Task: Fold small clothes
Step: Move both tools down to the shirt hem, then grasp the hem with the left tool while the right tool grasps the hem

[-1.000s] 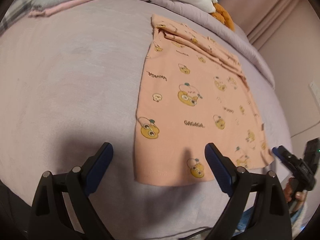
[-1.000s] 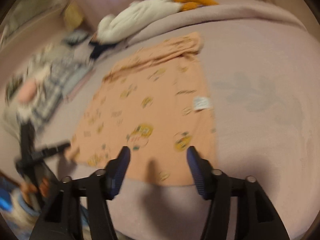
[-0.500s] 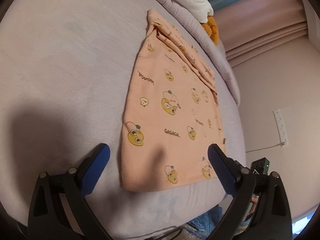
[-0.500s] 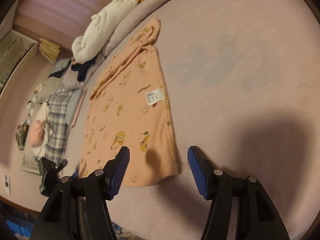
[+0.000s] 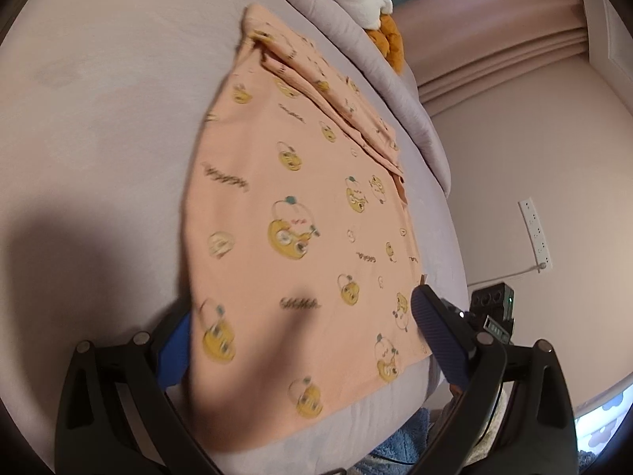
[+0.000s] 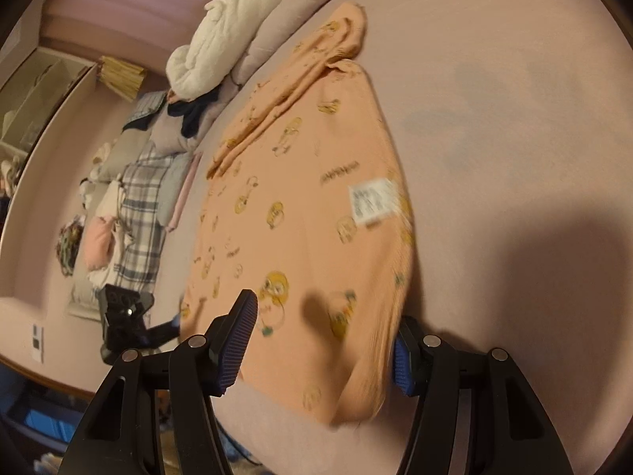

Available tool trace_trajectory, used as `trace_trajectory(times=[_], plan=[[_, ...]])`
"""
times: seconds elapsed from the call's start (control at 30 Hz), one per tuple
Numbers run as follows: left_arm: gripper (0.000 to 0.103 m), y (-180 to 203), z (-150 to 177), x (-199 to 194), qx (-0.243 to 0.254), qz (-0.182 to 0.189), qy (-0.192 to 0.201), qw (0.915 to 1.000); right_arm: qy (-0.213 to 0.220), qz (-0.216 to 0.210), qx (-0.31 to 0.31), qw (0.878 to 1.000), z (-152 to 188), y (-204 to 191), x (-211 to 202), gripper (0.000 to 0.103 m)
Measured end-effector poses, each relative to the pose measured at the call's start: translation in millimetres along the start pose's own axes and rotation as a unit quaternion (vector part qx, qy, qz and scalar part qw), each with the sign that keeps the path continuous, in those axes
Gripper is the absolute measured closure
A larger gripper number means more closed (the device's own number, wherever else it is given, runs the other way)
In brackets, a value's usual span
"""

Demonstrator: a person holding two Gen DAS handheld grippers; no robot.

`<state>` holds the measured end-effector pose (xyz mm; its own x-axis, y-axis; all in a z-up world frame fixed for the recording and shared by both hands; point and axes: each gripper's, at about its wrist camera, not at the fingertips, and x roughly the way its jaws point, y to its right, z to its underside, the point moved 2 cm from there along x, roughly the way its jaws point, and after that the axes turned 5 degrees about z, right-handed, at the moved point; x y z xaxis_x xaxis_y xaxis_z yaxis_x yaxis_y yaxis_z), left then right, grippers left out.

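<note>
A peach child's garment [image 5: 300,213] with yellow cartoon prints lies flat on the lilac bed, its far edge bunched into folds. My left gripper [image 5: 304,340] is open and straddles the garment's near hem, one finger slid under its left corner. In the right wrist view the same garment [image 6: 308,206] shows a white care label [image 6: 374,202]. My right gripper [image 6: 322,350] is open around its near corner, the right finger hidden beneath the lifted cloth. Each gripper shows in the other's view: the right gripper [image 5: 494,308] and the left gripper [image 6: 126,316].
The lilac bed sheet [image 5: 99,118] spreads to the left. A white padded cloth [image 6: 225,27] and an orange item [image 5: 391,39] lie at the far edge. A pile of plaid and pink clothes [image 6: 130,206] sits beyond. A wall socket strip [image 5: 536,233] is on the wall.
Both grippers have moved forward and down onto the garment's near hem, now straddling its two near corners. The cloth edge has risen over the fingers. The jaws stay open.
</note>
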<state>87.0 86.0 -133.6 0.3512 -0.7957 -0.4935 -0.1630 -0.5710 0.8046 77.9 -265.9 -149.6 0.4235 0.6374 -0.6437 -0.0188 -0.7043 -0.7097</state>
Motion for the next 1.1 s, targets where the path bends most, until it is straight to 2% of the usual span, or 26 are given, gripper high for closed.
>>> trace_trajectory(times=[0.23, 0.3, 0.33, 0.4, 0.57, 0.87, 0.93, 1.0, 1.03, 1.1], plan=[[0.005, 3, -3, 11, 0.004, 0.004, -0.005, 1.0000, -0.006, -0.033, 0.013, 0.999, -14, 2, 10, 0.043], [0.012, 1, 2, 7, 0.005, -0.002, -0.005, 1.0000, -0.004, -0.033, 0.004, 0.999, -10, 0, 7, 0.044], [0.013, 1, 4, 6, 0.006, -0.004, -0.005, 1.0000, -0.006, -0.029, 0.001, 1.000, -5, 1, 6, 0.047], [0.020, 0, 11, 3, 0.006, -0.008, -0.004, 0.9999, -0.009, -0.024, 0.004, 1.000, 1, 3, 4, 0.060], [0.026, 0, 27, -3, 0.006, -0.015, -0.004, 0.9999, -0.020, -0.034, 0.028, 0.999, 16, 12, 0, 0.076], [0.033, 4, 45, -3, 0.001, -0.011, -0.020, 0.9997, -0.039, -0.045, 0.026, 0.998, 32, 5, 0, 0.076], [0.039, 1, 43, -2, -0.006, -0.011, -0.018, 0.9998, -0.038, -0.046, 0.028, 0.998, 31, 5, 1, 0.076], [0.056, -3, 40, -1, -0.016, -0.011, -0.013, 0.9997, -0.035, -0.043, 0.022, 0.998, 31, 3, 1, 0.076], [0.060, -7, 39, 0, -0.025, -0.012, -0.011, 0.9995, -0.032, -0.039, 0.017, 0.999, 32, 1, 1, 0.076], [0.076, -13, 37, -1, -0.042, -0.012, -0.007, 0.9990, -0.028, -0.038, 0.015, 0.999, 33, 0, 0, 0.076]])
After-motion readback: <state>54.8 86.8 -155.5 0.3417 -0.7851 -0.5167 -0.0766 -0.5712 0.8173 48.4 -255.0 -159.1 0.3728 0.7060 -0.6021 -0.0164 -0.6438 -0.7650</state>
